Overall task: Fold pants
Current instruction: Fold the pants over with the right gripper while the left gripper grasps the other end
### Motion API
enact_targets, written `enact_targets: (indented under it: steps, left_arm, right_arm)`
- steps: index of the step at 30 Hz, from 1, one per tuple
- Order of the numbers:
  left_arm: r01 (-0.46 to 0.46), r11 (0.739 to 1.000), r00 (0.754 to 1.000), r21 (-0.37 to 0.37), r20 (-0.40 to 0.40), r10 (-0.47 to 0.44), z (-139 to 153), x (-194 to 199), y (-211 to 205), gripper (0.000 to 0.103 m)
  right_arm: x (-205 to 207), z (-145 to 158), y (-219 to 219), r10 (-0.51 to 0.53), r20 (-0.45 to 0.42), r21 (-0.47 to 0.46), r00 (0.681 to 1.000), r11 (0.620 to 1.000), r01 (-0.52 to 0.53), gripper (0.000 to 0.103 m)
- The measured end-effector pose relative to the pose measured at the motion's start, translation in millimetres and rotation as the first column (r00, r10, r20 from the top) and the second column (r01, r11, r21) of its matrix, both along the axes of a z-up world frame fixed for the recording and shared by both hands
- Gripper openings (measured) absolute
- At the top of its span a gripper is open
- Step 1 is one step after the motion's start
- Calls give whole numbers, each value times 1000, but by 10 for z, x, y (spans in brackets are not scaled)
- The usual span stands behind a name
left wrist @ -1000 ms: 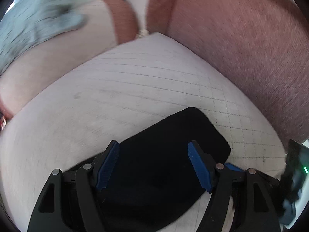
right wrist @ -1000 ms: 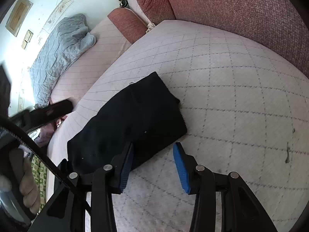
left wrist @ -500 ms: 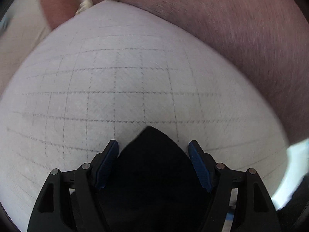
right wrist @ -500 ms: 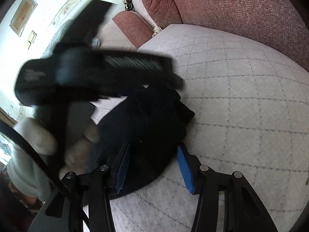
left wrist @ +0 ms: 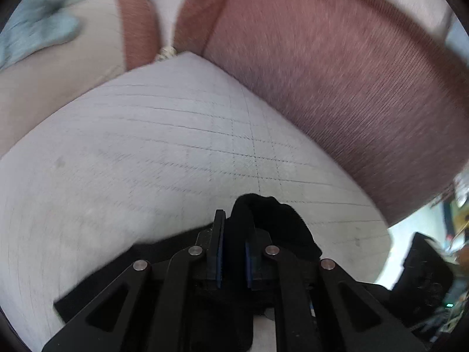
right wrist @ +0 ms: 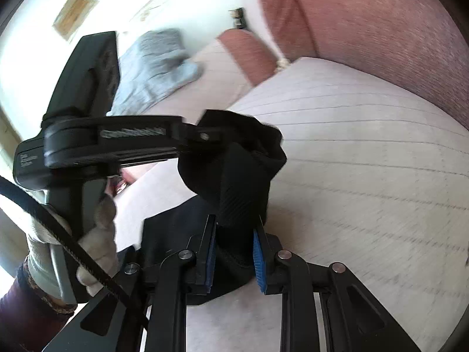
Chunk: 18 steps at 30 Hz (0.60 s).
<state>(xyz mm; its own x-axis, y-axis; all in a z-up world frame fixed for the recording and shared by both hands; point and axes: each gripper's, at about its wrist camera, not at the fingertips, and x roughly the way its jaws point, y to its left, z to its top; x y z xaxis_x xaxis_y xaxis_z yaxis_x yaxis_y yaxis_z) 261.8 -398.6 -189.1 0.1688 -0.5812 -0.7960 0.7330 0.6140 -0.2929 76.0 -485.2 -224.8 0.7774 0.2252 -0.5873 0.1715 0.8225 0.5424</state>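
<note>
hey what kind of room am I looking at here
Probably a living room or sitting room at home. A reddish-brown upholstered sofa back rises behind a quilted pale seat cover, a grey blanket lies on the next seat, and framed pictures hang on the wall.

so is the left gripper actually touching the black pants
Touching. In the left wrist view the left gripper has its blue pads pinched on a bunched fold of the black pants, no gap visible. The right wrist view agrees.
</note>
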Motion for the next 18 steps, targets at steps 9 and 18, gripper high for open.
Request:
enact_targets:
  steps: [9,18]
  left_arm:
    - [-208,967,978,-145,-42,204,193,-147,1456,10]
    - [-414,874,910,-255,-158,384,-63,-177,2627,10]
  right_arm:
    - [110,290,1033,219,-20,-171,975,961,-220,23]
    - [310,368,2154,391,-110,-323,914,855,-405,22]
